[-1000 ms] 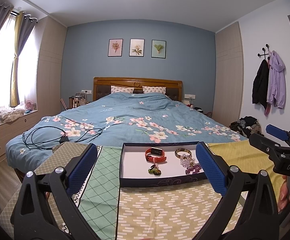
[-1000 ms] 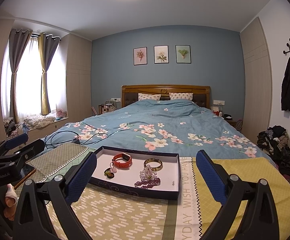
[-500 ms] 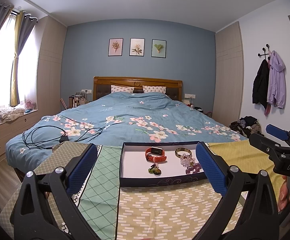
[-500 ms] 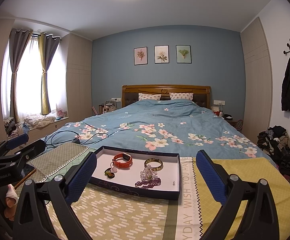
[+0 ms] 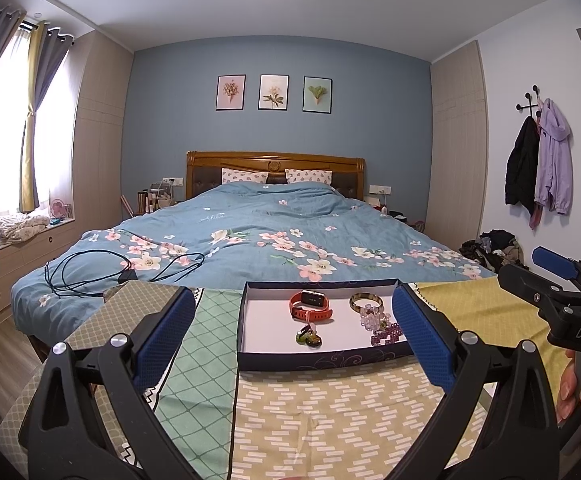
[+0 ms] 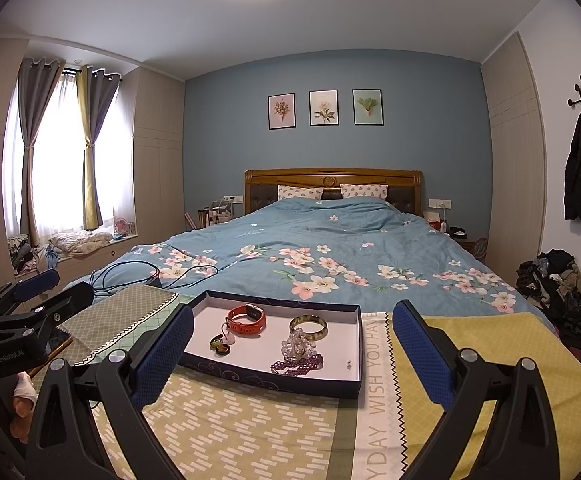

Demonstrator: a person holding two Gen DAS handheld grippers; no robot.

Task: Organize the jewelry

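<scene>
Both the left tool (image 5: 290,332) and the right tool (image 6: 292,344) gape wide, holding nothing, near the tray (image 6: 246,378) of jewelry. The cloth (image 6: 378,380) right of the tray reads "WISH YOU HAVE"; the tools bear "DAS" and "GenRobot.AI".

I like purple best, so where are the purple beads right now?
In the right wrist view the purple bead bracelet lies in the box tray, near its front right, just in front of the clear crystal bracelet.

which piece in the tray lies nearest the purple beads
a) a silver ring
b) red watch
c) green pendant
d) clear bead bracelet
d: the clear bead bracelet lies right next to the purple beads in the tray, while the red watch and green pendant sit farther left; no silver ring shows.
</scene>
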